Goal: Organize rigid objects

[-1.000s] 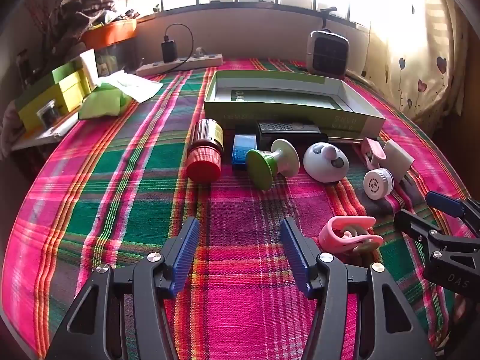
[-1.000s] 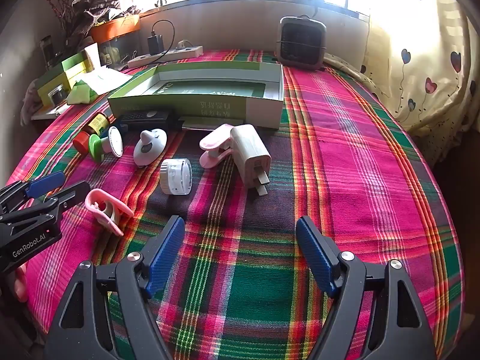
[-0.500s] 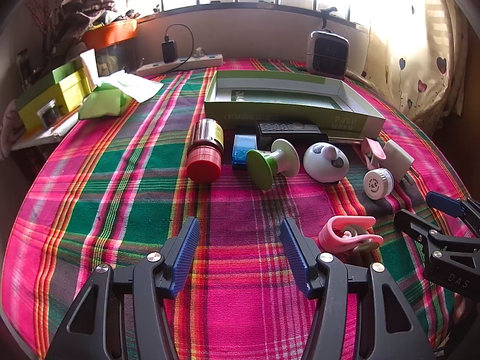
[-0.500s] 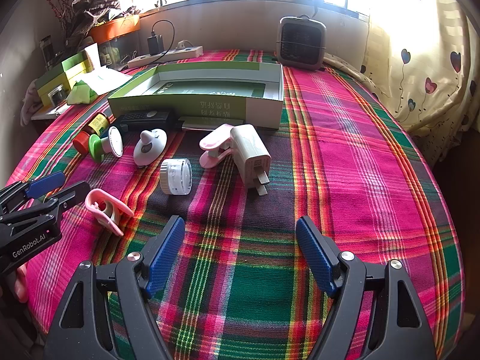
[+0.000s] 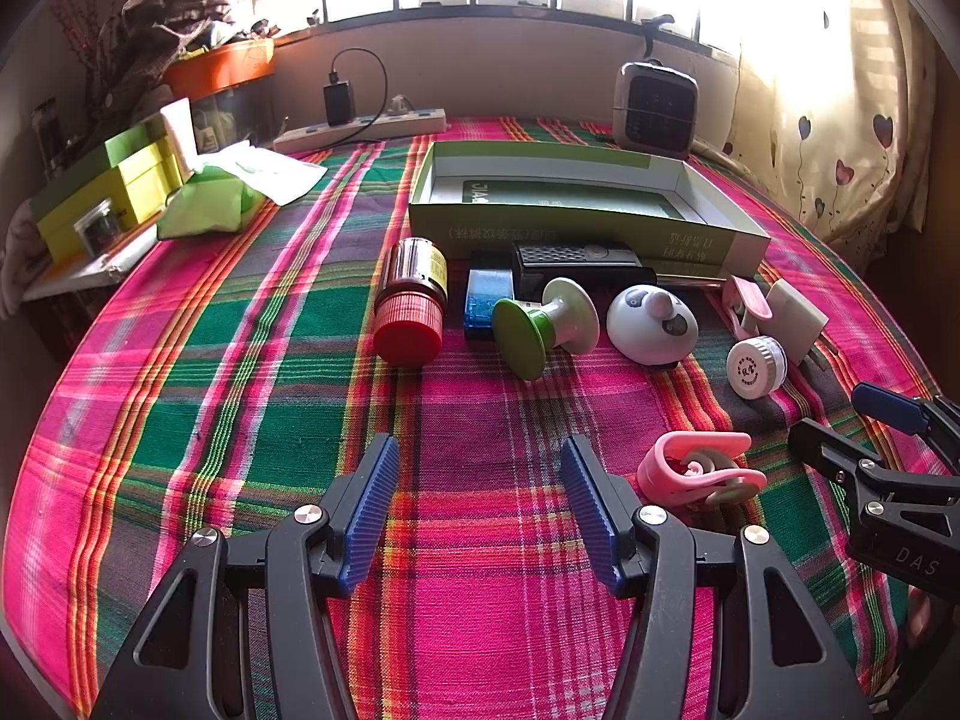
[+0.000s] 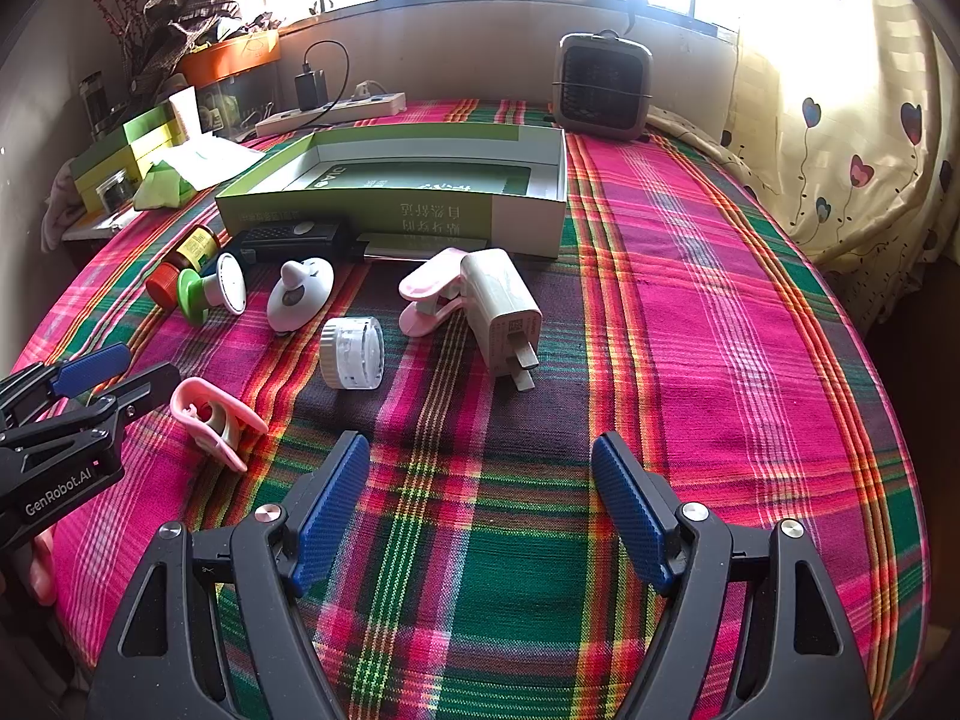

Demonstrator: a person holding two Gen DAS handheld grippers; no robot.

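Left wrist view, my tongs: my left gripper hangs low over the plaid cloth with its blue pads wide apart and nothing between them.
Left wrist view, the things: a row lies loose on the cloth in front of the green box: red-capped jar on its side, blue block, black device against the box wall, green-and-white knob, white round gadget, white round case.
Left wrist view, nearest piece: the pink clip lies just beside my right finger, outside the gap, between my two tools.
Left wrist view, box: the tray looks empty but for its printed liner, so I judge the sorting has hardly begun.
Right wrist view, my tongs: my right gripper is also spread wide and holds nothing; bare cloth lies between its pads.
Right wrist view, the things: the white charger plug and a second pink clip touch each other, straight ahead of me.
How I would do it well: take one piece at a time, starting with the near clip. I should centre it between the pads before squeezing, and grip across its flat sides, as hard plastic may squirt out of a skewed pinch.
Risk: the jar and the round case could roll if nudged.
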